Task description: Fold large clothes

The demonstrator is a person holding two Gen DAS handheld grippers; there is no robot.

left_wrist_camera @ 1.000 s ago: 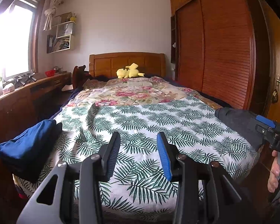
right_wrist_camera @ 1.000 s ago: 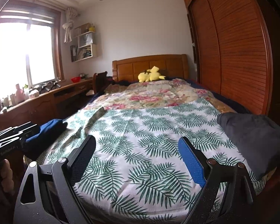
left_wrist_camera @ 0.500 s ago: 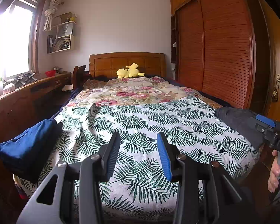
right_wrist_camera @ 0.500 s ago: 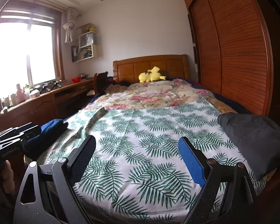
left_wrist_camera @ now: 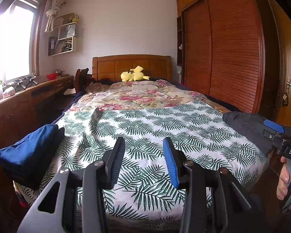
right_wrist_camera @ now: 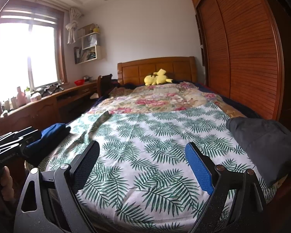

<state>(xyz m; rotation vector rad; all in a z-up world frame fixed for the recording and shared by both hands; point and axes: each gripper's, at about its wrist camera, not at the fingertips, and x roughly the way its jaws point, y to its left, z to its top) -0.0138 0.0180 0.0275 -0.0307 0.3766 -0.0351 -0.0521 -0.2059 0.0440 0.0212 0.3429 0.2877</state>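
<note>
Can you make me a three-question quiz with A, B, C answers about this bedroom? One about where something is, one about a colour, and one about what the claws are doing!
1. Where is the yellow plush toy?
A. by the headboard
B. on the desk
C. on the floor

2. What colour is the folded pile at the bed's left edge?
A. red
B. blue
C. white

3. What is the right claw doing?
A. squeezing the dark grey garment
B. open and empty
C. gripping the leaf-print sheet

Answers: 1 A, it lies at the bed's far end against the wooden headboard. 2 B, the cloth is deep blue. 3 B, nothing sits between its spread fingers.
</note>
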